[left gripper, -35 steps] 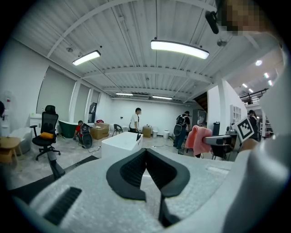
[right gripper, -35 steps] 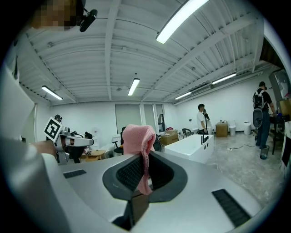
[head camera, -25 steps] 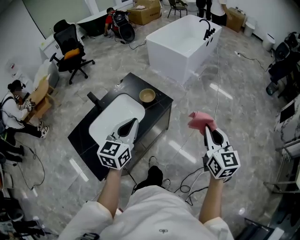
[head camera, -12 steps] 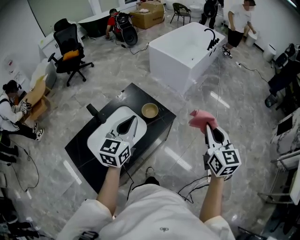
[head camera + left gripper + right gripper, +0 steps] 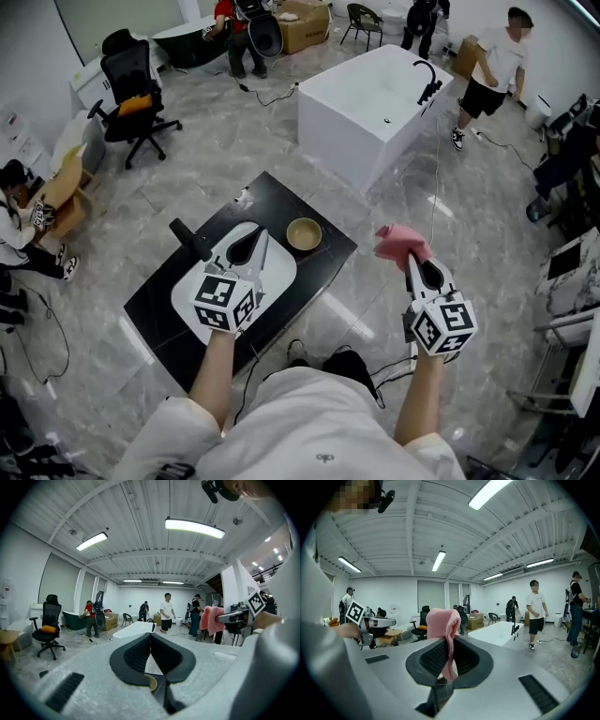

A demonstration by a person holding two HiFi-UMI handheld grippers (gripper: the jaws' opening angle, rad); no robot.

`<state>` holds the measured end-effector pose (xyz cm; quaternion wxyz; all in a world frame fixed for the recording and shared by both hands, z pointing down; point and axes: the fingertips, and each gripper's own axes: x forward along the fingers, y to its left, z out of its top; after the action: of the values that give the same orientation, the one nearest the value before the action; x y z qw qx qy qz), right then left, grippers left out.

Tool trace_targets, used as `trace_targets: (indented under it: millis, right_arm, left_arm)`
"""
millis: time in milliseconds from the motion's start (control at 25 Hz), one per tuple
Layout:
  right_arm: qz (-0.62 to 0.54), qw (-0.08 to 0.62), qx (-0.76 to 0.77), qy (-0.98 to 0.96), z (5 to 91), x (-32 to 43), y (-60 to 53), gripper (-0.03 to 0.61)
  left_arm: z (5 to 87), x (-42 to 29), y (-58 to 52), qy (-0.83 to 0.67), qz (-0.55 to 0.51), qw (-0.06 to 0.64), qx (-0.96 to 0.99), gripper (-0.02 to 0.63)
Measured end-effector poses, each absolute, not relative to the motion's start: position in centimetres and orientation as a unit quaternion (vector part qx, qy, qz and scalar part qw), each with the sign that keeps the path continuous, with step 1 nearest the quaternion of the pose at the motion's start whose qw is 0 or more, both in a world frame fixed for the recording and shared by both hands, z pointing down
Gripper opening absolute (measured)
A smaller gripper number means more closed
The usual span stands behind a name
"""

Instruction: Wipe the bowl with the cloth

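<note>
Bowl point(image 5: 304, 233) = small round tan one, prob wood or bamboo, sitting upright on the black stone-look countertop point(image 5: 152, 300) just beside the right rim of the white oval sink basin point(image 5: 281, 272), empty afaict. Pink knitted cloth point(image 5: 397, 242) isn't on it yet. It's bunched in the right gripper point(image 5: 412, 262), jaws clamped on a fold so most of it flops over the tips. That whole hand hangs off the counter's right side above the grey marble floor point(image 5: 366, 300), apart from the bowl. Left gripper point(image 5: 256, 238) is pressed fully together w/ nothing in it, pointing out across the basin, tip near the bowl but not touching. My guess on why: cloth's pinched by a fold so a loose wad is free to rub with, and the empty left one is lined up to steady the bowl, though it'd have to spread first. So wiping hasn't started imo, both need to close in. View diffs: head view is the only one giving the layout, i.e. counter, basin, black tap point(image 5: 190, 242), white freestanding tub point(image 5: 375, 89) behind. Left gripper view shows the pads point(image 5: 137, 657) meeting w/ no gap, just a sliver of bowl rim under them, plus the cloth off to its right. Right gripper view shows the knit squeezed in the jaws and trailing down the gap, but no bowl at all.
</note>
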<state>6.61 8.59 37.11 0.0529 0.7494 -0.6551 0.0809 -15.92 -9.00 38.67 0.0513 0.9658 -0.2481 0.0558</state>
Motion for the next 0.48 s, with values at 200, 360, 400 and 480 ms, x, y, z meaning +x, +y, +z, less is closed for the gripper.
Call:
trace_targets:
  millis: [200, 360, 400, 480]
  right_arm:
    - [0.087, 0.059, 0.735, -0.67, 36.4, 7.7, 5.7, 0.015]
    - [0.082, 0.055, 0.724, -0.683, 36.9, 9.7, 3.4, 0.015]
    - [0.081, 0.054, 0.72, -0.687, 36.9, 10.1, 2.8, 0.015]
    - [0.081, 0.049, 0.707, -0.701, 36.9, 10.6, 0.9, 0.015]
  left_arm:
    - [38.9, -15.5, -10.3, -0.263, 0.062, 0.063, 0.961, 0.012]
    - [39.7, -14.1, -11.1, -0.274, 0.065, 0.059, 0.958, 0.014]
    - [39.7, -13.9, -11.4, -0.279, 0.065, 0.058, 0.956, 0.014]
    - [39.5, -14.0, -12.0, -0.293, 0.067, 0.056, 0.952, 0.014]
